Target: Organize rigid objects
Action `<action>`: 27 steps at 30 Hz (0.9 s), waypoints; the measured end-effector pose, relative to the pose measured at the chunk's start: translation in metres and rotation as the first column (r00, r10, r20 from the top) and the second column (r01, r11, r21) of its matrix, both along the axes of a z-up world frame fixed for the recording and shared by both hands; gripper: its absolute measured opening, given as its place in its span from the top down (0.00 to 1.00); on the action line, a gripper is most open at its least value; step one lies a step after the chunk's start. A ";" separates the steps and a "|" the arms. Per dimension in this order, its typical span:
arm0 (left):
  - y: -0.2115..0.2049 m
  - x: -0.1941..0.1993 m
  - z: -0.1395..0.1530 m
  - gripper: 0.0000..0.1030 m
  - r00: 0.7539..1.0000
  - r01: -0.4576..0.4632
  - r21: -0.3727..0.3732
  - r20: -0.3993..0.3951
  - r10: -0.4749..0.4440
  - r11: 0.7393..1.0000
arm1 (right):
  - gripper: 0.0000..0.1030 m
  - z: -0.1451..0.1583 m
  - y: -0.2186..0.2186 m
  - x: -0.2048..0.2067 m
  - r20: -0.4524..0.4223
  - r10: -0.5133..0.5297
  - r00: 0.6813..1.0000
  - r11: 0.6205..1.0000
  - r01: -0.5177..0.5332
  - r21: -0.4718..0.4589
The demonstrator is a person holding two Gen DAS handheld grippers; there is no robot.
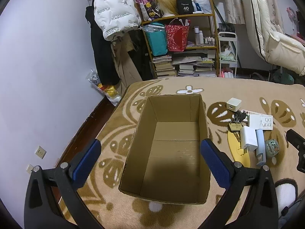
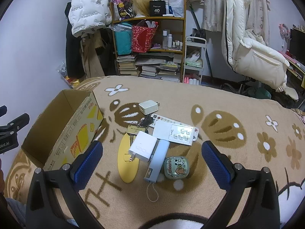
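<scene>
One cardboard box (image 2: 63, 129). Two white chargers: (image 2: 148, 106) at 12 o'clock, (image 2: 143, 148) at 6. One key bunch (image 2: 142, 124), one yellow disc (image 2: 127, 164), one green case (image 2: 176, 168).

The left hand-held gripper (image 1: 150, 156) is hovering with its blue-padded fingers (image 1: 86, 161) spread wide, gripping nothing; the right hand-held gripper (image 2: 152, 160) is hanging likewise, fingers (image 2: 215, 164) parted.

Beyond the bed: wooden shelf (image 2: 148, 43) stacked with books, red bag (image 2: 143, 38), teal bag (image 2: 123, 41). White puffer jacket (image 2: 87, 7) hanging left.
</scene>
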State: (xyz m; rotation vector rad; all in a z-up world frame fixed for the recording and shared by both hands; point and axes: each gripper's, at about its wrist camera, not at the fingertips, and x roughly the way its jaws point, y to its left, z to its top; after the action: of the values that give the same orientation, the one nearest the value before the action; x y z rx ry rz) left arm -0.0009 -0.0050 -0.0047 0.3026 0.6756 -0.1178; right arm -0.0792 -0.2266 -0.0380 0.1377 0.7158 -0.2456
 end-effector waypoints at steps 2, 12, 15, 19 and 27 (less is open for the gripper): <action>0.000 0.000 -0.001 0.00 1.000 0.001 0.001 -0.003 -0.001 1.000 | 0.00 0.000 0.000 0.000 0.000 0.001 1.000 1.000 -0.001 0.002; 0.000 0.000 -0.001 0.00 1.000 0.003 0.003 -0.005 -0.003 1.000 | 0.00 -0.002 -0.001 0.000 -0.002 0.000 1.000 1.000 0.000 0.000; -0.001 -0.001 -0.002 0.00 1.000 0.004 0.003 -0.006 -0.004 1.000 | 0.00 -0.002 -0.001 0.000 -0.003 0.000 1.000 1.000 0.000 0.000; 0.000 -0.001 -0.002 0.00 1.000 0.004 0.004 -0.006 -0.004 1.000 | 0.00 -0.002 -0.001 0.000 -0.004 0.000 1.000 1.000 0.000 0.000; 0.000 -0.002 -0.003 0.00 1.000 0.004 0.004 -0.007 -0.004 1.000 | 0.00 -0.005 -0.002 0.001 -0.009 -0.003 1.000 1.000 0.003 0.000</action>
State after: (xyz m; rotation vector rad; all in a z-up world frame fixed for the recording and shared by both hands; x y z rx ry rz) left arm -0.0025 -0.0055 -0.0082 0.3079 0.6819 -0.1216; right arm -0.0785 -0.2289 -0.0426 0.1375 0.7240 -0.2496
